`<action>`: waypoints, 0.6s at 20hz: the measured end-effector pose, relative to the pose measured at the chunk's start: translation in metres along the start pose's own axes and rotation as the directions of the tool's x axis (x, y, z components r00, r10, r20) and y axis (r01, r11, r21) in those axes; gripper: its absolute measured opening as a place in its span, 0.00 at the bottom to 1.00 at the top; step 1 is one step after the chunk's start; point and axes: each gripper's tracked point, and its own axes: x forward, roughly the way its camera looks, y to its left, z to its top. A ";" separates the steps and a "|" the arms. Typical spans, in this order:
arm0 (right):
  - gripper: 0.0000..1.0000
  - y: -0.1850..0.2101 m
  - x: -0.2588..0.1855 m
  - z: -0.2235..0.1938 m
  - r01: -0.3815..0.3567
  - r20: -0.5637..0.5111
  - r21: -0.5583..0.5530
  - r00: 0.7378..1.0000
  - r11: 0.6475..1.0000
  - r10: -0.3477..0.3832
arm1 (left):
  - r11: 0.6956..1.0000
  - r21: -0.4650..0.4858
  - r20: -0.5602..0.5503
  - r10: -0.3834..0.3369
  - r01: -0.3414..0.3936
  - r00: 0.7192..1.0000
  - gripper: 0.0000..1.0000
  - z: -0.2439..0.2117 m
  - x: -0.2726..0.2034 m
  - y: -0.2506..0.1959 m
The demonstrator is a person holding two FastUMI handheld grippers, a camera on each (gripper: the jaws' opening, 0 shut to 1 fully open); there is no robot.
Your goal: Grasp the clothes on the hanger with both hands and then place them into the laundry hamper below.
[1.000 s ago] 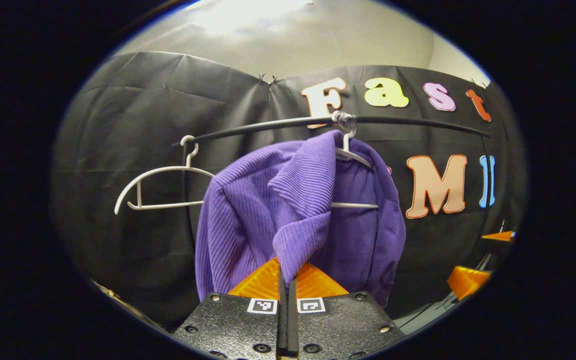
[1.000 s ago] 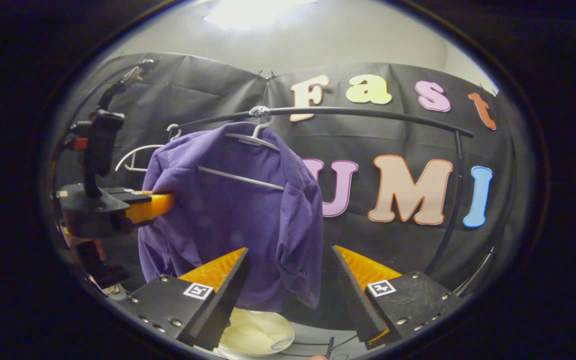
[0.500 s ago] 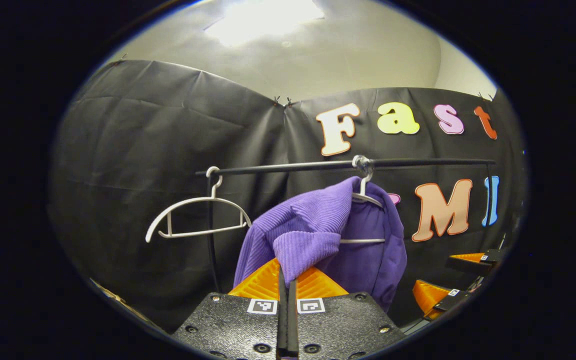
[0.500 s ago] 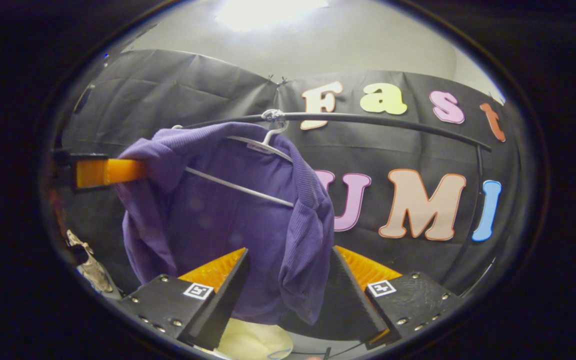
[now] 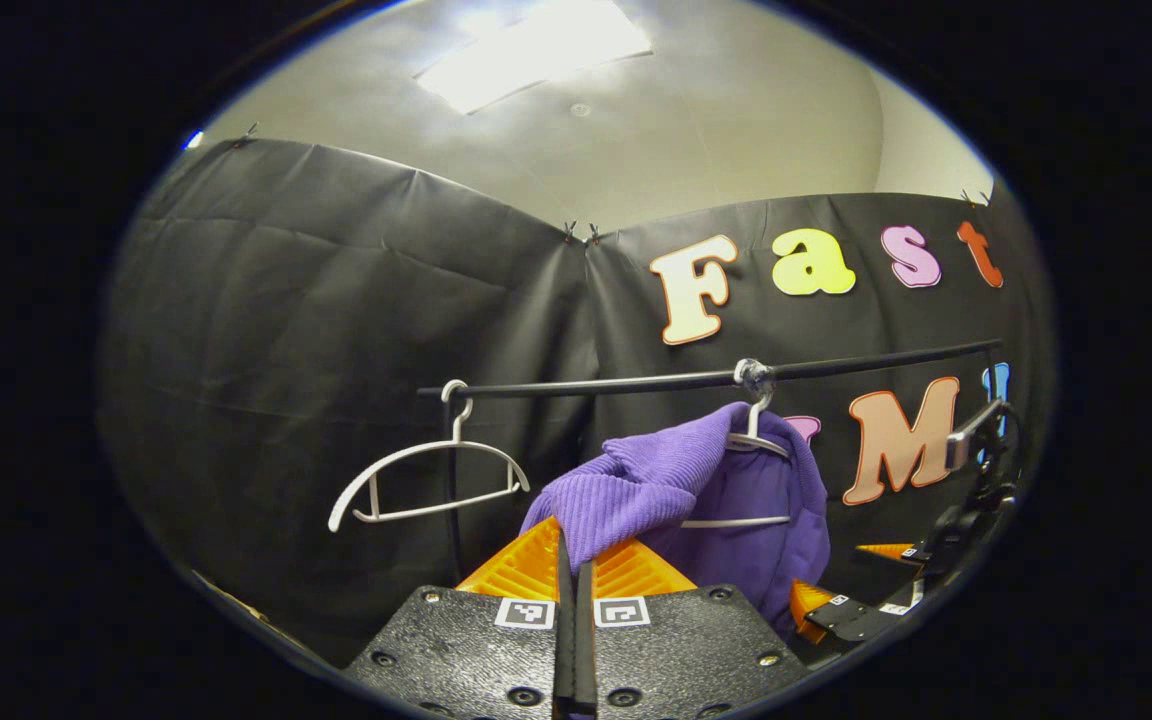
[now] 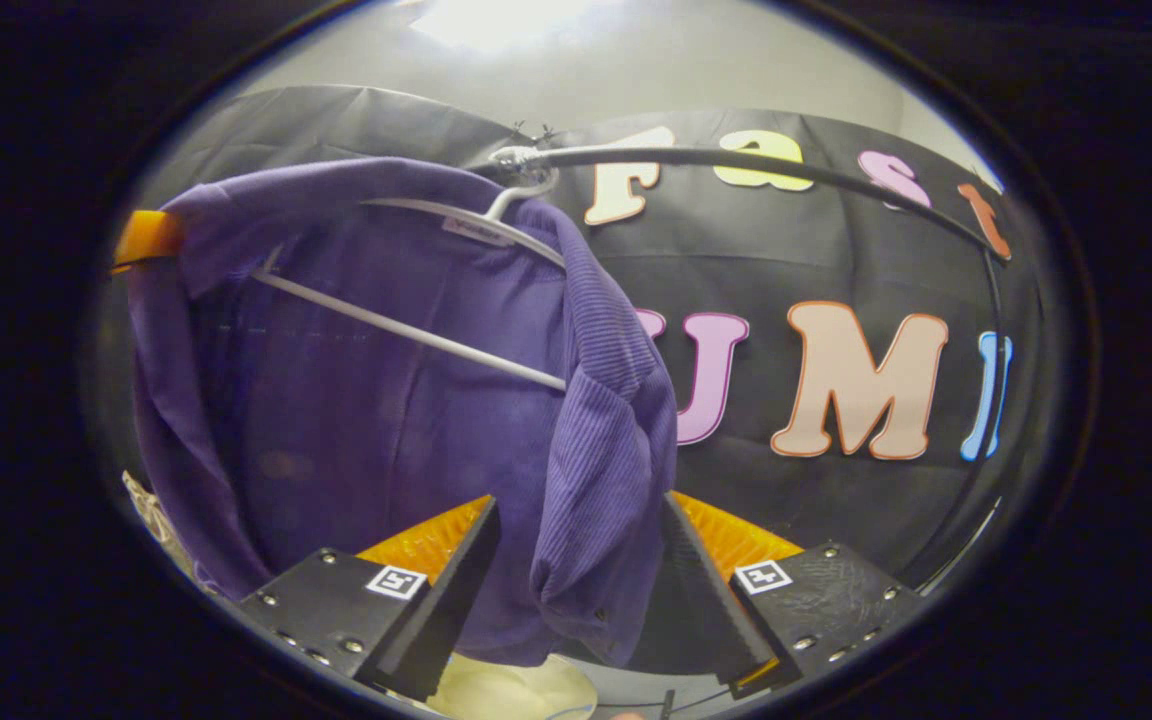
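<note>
Shirt (image 5: pixel 736 510) on hanger (image 5: pixel 758 440), gripped at one shoulder.
Its fabric is pinched by the closed left gripper (image 5: pixel 573 560); the right gripper (image 6: pixel 576 560) is spread wide around its hem.

The left gripper (image 5: pixel 573 560) was closed, its two fingers pressed together on a fold of the purple garment (image 5: pixel 656 485), and it pointed level and forward. The right gripper (image 6: pixel 576 560) stood with its jaws spread wide, a hanging edge of the garment between its fingers (image 6: pixel 456 575), neither finger pressing it.
</note>
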 end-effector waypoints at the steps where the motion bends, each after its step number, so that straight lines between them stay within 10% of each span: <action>1: 0.94 0.001 0.008 -0.004 0.000 -0.011 0.013 1.000 1.000 0.000 | 1.000 0.001 0.008 0.008 -0.008 1.000 0.00 0.003 0.001 0.002; 8: 0.94 0.005 0.056 -0.032 -0.002 -0.088 0.025 0.996 1.000 0.004 | 0.998 -0.008 0.022 0.062 -0.062 0.998 0.00 0.013 0.013 0.020; 12: 0.74 0.003 0.069 -0.046 0.014 -0.130 -0.021 0.991 1.000 -0.017 | 0.997 -0.008 0.023 0.078 -0.078 0.997 0.00 0.012 0.019 0.028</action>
